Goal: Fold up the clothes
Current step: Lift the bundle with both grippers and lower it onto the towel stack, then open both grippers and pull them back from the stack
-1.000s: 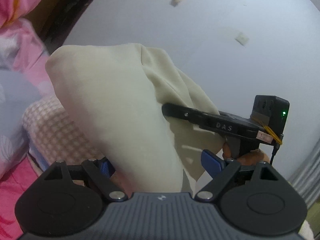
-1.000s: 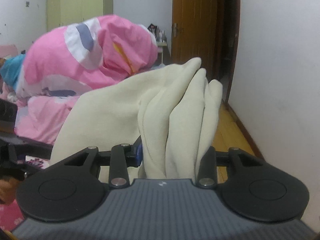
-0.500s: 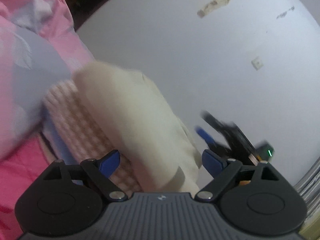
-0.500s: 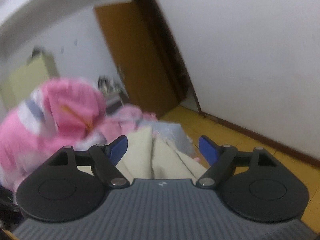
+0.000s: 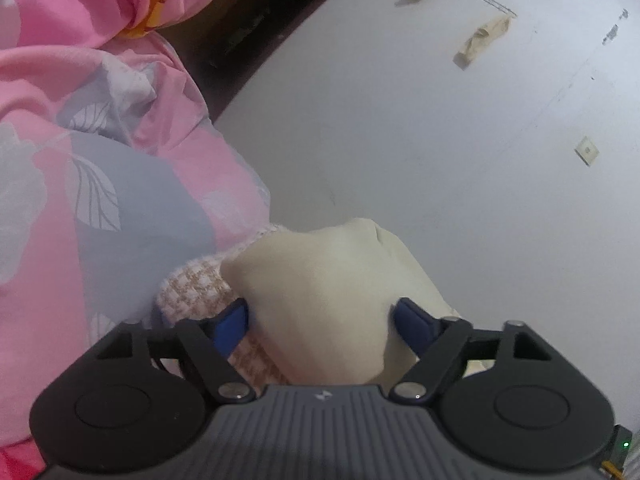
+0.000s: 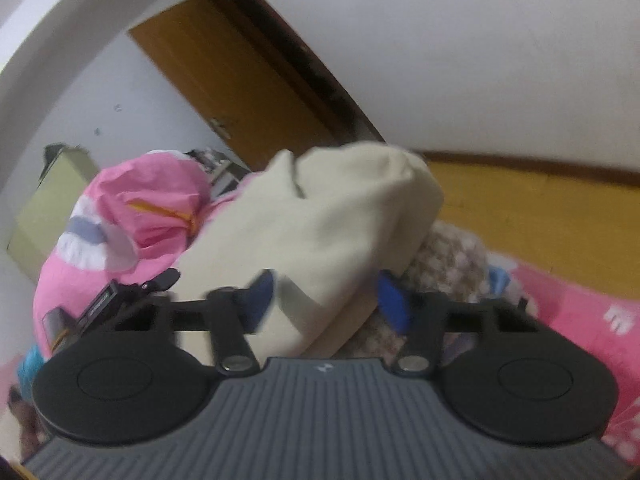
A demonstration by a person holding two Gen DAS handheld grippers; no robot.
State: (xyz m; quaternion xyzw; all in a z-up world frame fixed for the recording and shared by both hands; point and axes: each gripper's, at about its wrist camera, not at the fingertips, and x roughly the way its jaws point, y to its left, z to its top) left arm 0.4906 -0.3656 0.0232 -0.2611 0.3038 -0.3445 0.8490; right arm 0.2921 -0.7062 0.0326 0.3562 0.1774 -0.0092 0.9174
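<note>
Between my left gripper (image 5: 320, 320)'s wide-spread jaws the folded cream cotton garment (image 5: 328, 292) now rests on a pink-and-white checked knit cloth (image 5: 192, 288); a second ago I held it aloft, pinched. My right gripper (image 6: 326, 294) has also spread, gripping nothing. The fold looks laid down, pink floral quilt (image 5: 80, 160) behind.

The folded cloth (image 5: 324, 300) is pale cream, plain all over. Under it lies a fuzzy cloth (image 5: 192, 292) with small pink and white checks. The big quilt (image 5: 100, 152) is bright pink with grey-blue patches and white leaf shapes, and a bit of orange shows at the top. The left tool (image 5: 320, 324) is black with blue pads (image 5: 230, 326). The right tool (image 6: 326, 300) has the same colours. The door (image 6: 224, 80) is orange-brown, the wall (image 5: 440, 120) is white, and the cupboard (image 6: 48, 200) is pale green.
</note>
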